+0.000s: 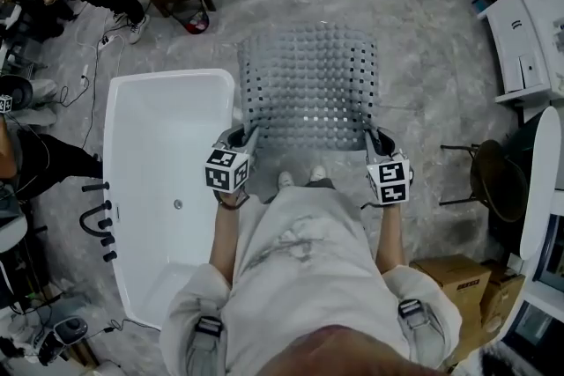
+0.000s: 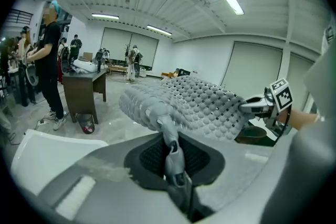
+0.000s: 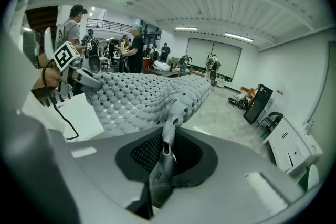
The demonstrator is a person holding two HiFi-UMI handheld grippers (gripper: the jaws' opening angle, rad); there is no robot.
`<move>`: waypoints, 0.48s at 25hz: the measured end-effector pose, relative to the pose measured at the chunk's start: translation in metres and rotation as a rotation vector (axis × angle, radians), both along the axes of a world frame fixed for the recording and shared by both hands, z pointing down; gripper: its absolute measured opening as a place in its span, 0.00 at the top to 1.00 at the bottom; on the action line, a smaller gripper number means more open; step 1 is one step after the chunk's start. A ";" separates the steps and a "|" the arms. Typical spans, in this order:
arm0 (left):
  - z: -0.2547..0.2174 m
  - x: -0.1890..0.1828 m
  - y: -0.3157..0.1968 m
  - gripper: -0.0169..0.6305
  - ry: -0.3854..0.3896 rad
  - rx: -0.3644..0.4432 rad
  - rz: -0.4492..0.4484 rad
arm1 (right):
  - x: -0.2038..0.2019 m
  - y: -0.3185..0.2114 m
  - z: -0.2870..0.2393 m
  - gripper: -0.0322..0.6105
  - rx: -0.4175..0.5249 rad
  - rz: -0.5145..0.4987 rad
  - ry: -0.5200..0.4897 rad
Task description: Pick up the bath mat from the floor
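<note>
1. The left tongs (image 2: 169, 134) are clamped on one near corner of the bath mat (image 1: 308, 84), and the right tongs (image 3: 168, 134) on the other. Both pinches should be kept firm.
2. The mat is held spread at the centre of the head view, apparently clear of the floor (image 1: 379, 4). Its corners should be kept level and apart so that sagging is limited.
3. The bathtub (image 1: 167, 172), just left of the mat, should be avoided by the drooping far edge.

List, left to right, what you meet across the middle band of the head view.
white bathtub → left gripper, shut on the mat's near left corner → grey bath mat, stretched between the two grippers → right gripper, shut on the near right corner → dark round stool
</note>
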State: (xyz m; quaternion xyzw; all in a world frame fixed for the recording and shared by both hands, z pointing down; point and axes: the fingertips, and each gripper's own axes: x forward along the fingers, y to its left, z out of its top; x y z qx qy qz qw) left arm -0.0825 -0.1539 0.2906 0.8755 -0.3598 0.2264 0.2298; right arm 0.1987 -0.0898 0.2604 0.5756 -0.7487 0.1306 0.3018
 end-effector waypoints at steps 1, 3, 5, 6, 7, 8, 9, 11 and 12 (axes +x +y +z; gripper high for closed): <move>-0.006 0.000 -0.001 0.91 0.003 0.011 0.001 | -0.001 0.000 -0.006 0.88 0.013 0.000 -0.002; -0.019 -0.002 -0.003 0.91 0.008 0.033 0.004 | -0.003 -0.001 -0.018 0.88 0.035 0.000 -0.003; -0.031 -0.003 -0.005 0.91 0.012 0.057 0.008 | -0.003 -0.001 -0.026 0.88 0.054 -0.002 0.003; -0.036 -0.002 -0.005 0.91 0.013 0.067 0.009 | -0.003 -0.001 -0.030 0.88 0.061 -0.001 0.005; -0.040 -0.002 -0.005 0.91 0.014 0.077 0.010 | -0.002 -0.001 -0.032 0.88 0.068 -0.001 0.006; -0.044 -0.001 -0.005 0.91 0.016 0.085 0.009 | -0.001 -0.001 -0.035 0.88 0.074 0.000 0.006; -0.047 0.000 -0.004 0.91 0.017 0.091 0.009 | 0.001 -0.001 -0.037 0.88 0.081 0.000 0.006; -0.050 0.000 -0.005 0.91 0.019 0.099 0.007 | 0.002 -0.002 -0.040 0.88 0.092 -0.001 0.005; -0.051 0.000 -0.006 0.91 0.018 0.100 0.007 | 0.001 -0.004 -0.041 0.88 0.096 -0.002 0.003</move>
